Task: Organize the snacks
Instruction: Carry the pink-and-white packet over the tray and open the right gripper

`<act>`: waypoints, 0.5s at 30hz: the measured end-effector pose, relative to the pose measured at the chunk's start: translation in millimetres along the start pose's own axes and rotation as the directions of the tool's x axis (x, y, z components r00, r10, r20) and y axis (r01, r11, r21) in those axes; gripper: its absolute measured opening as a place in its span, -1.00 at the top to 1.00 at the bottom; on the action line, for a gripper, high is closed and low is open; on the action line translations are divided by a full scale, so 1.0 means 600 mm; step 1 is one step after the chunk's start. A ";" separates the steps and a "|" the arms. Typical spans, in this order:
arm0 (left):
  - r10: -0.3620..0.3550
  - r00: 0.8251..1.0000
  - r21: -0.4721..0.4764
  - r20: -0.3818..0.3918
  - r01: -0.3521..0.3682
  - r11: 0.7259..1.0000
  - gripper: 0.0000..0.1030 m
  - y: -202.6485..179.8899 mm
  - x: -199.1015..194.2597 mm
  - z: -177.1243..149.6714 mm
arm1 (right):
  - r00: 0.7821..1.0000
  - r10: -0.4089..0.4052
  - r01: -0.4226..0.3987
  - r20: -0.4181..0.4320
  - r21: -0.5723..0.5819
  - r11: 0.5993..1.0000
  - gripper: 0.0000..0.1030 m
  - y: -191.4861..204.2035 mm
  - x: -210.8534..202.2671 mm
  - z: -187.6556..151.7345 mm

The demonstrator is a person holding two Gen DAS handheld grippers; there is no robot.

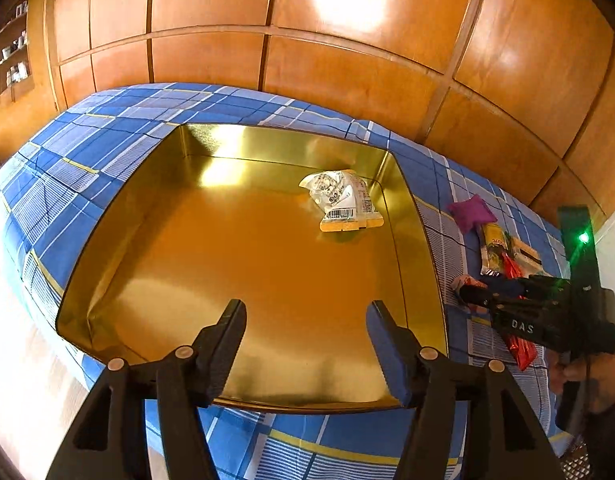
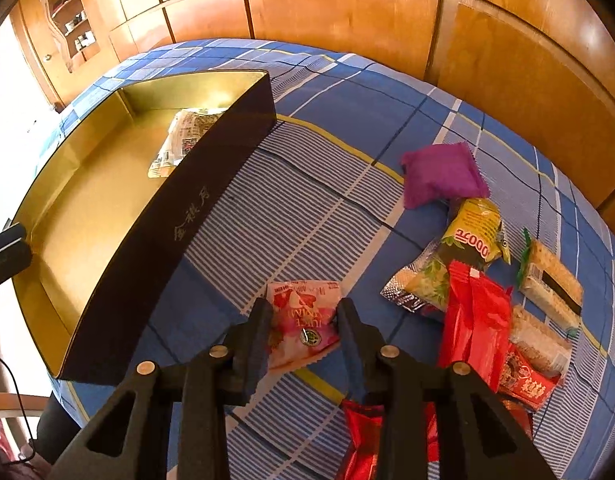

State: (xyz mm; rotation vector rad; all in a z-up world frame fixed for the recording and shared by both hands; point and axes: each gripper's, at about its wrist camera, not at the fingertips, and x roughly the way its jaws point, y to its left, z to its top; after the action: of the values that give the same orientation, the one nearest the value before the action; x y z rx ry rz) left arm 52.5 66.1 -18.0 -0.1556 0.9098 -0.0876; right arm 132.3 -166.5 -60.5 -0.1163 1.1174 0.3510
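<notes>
The right gripper (image 2: 303,322) has its jaws clamped on the pink snack packet (image 2: 299,320) on the bed (image 2: 307,184), with the gold tin (image 2: 67,216) at ten o'clock. The left gripper (image 1: 307,336) hovers over the tin, jaws apart and empty. The slick, puffy packet could slip from this edge grip mid-carry.

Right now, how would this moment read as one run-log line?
left gripper: open, empty, over gold tin | right gripper: closed on pink snack packet | tin holds one packet
</notes>
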 end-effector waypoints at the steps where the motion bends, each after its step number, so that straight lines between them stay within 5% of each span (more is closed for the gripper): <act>1: 0.005 1.000 0.005 0.006 -0.005 1.000 -0.23 -0.001 -0.003 -0.001 | 1.000 -0.003 0.003 -0.002 0.002 1.000 0.28 0.000 0.002 0.002; 11: 0.017 0.999 0.025 0.032 -0.017 1.000 -0.24 0.000 -0.014 -0.007 | 0.996 -0.088 0.089 0.018 -0.029 0.996 0.51 0.022 -0.006 -0.015; 15: 0.021 0.999 0.022 0.033 -0.022 1.000 -0.24 0.005 -0.015 -0.008 | 0.997 -0.055 0.054 0.056 0.016 0.998 0.53 0.022 -0.035 -0.023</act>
State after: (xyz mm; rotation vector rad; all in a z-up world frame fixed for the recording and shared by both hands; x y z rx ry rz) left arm 43.0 69.8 -14.3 -0.1258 0.8776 -0.0751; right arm 108.1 -162.2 -46.5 -0.1230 1.0585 0.2955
